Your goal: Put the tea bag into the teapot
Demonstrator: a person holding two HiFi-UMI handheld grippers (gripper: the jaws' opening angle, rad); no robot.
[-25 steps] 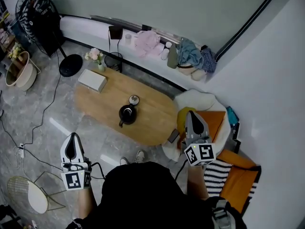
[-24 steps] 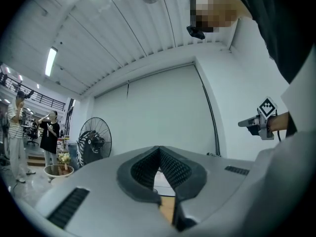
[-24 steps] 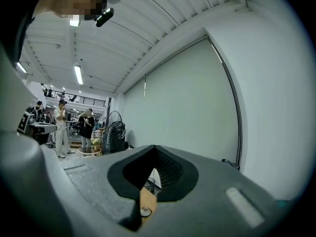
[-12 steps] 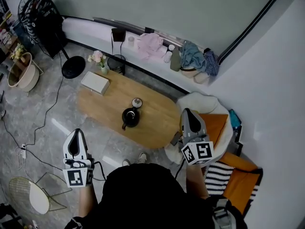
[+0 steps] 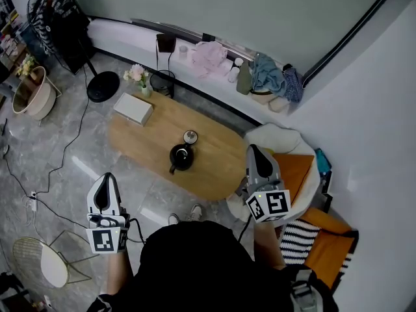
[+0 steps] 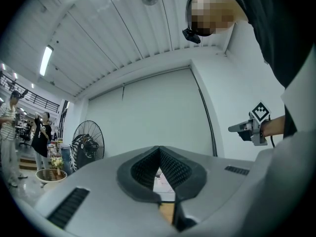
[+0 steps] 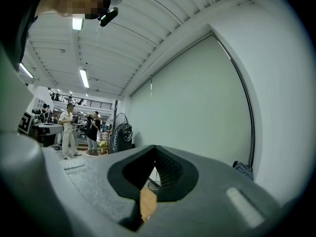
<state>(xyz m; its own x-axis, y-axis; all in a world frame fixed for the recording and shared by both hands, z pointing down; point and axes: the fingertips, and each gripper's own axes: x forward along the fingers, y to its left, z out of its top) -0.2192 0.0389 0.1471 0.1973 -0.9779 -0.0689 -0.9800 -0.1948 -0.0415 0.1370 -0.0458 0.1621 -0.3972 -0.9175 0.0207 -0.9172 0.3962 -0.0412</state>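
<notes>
The left gripper's (image 6: pixel 159 151) jaws were together, their ribbed tips meeting with nothing caught in the small slot below the tips. The right gripper's (image 7: pixel 154 148) jaws were together in the same way and also held nothing. Both grippers were held up in the air, pointing toward the far wall, each with its marker cube on the near end: the left cube (image 5: pixel 107 240) and the right cube (image 5: pixel 268 205). From the head view the left gripper hung over the grey floor (image 5: pixel 39 148), near and left of the oval wooden table (image 5: pixel 218 164), while the right one was over the table's near right end, in front of a white chair (image 5: pixel 276 135) with an orange cushion (image 5: pixel 294 166). The black teapot (image 5: pixel 181 155) stood about mid-table, well apart from both grippers and farther away than either, its top open. Its round lid (image 5: pixel 190 136) lay just beside it on the far side. The tea bag could not be made out in any view. At the table's far left end lay a white box (image 5: pixel 133 108), and beyond that end were a vase of flowers (image 5: pixel 138 75) and a black wire basket (image 5: pixel 162 83). A black fan (image 5: pixel 55 21) stood at the far left, and clothes (image 5: pixel 211 57) were heaped on the low ledge along the far wall.
</notes>
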